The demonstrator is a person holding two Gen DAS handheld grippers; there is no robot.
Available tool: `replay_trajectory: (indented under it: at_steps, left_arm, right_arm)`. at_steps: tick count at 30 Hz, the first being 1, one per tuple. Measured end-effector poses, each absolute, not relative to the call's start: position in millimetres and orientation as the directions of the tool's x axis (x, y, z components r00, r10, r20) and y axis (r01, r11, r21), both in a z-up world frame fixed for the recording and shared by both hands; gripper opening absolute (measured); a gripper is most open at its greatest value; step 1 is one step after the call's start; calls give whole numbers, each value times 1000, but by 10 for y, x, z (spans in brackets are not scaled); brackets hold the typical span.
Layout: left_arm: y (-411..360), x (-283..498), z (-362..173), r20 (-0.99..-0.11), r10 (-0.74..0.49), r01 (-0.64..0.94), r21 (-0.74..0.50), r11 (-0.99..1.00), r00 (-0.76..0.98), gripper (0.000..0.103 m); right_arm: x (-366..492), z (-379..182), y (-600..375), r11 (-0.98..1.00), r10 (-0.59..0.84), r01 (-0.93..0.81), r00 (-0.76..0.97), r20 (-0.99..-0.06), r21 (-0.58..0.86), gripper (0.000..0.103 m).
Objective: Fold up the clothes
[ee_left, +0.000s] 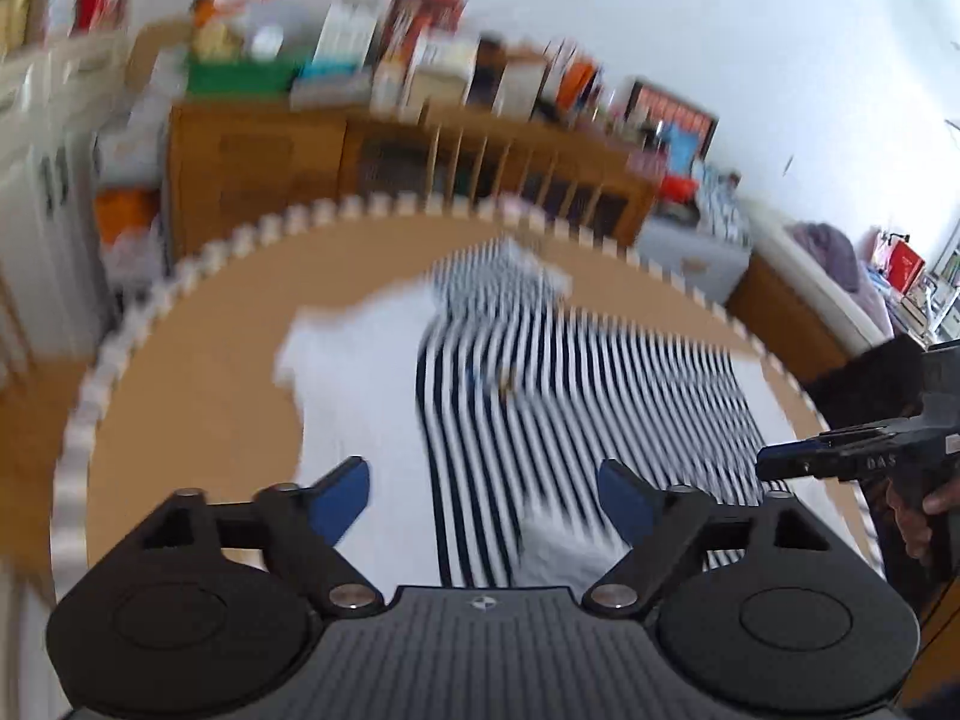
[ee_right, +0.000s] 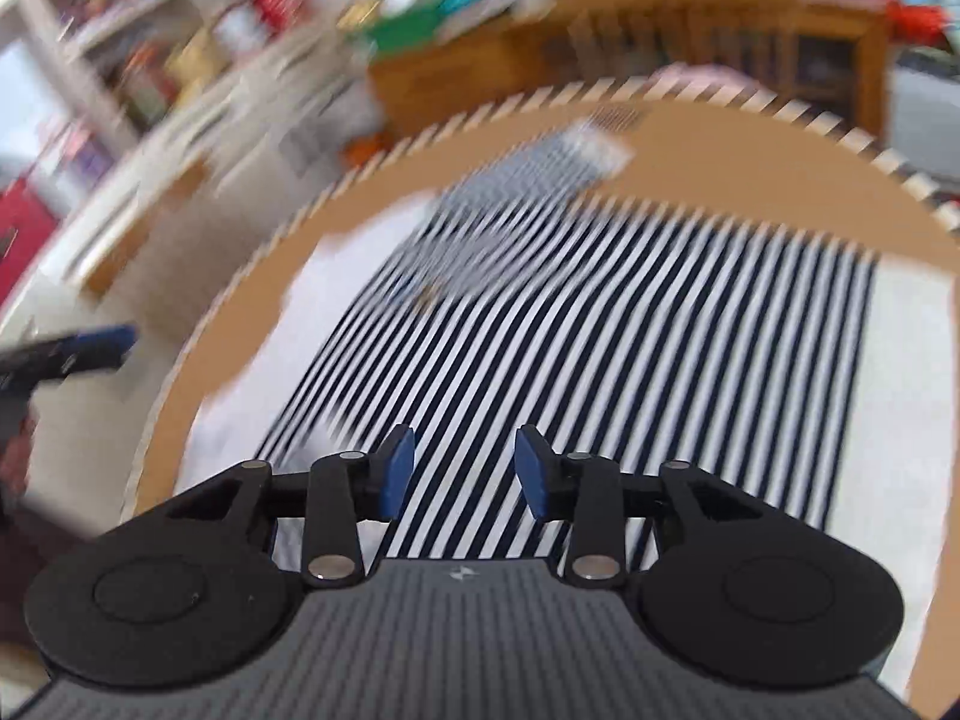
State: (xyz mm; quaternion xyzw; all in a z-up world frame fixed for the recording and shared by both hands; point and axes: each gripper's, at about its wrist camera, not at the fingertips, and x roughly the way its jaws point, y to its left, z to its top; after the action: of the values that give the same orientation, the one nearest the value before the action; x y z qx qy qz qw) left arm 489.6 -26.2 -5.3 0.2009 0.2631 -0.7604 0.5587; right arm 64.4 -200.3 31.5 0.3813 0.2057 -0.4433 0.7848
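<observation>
Left wrist blurred, striped shirt collar indistinct

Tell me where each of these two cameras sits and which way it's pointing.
Left wrist: rides the left tool, looking forward and down over the striped shirt on the round table; its open fingers show, with the right tool at the frame's right edge.
Right wrist: rides the right tool, over the same shirt; its open fingers show, the left tool at left.
Shared: shirt, table, cabinet.
</observation>
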Motion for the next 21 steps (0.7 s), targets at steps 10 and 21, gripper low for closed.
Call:
replay_trajectory:
  at_steps: [10,21]
  left_arm:
    - [-3232,4196,-442,-701,-546,883,-290,-369,-458,56]
    - [-4547,3745,-1146,-790,-408,867,-295,-401,-457,44]
  right_arm:
    - [452,-421,-4160,-196,-592,619,543,-595,760,36]
    - [841,-686,-4518,-263,-537,691,475,-698,673,26]
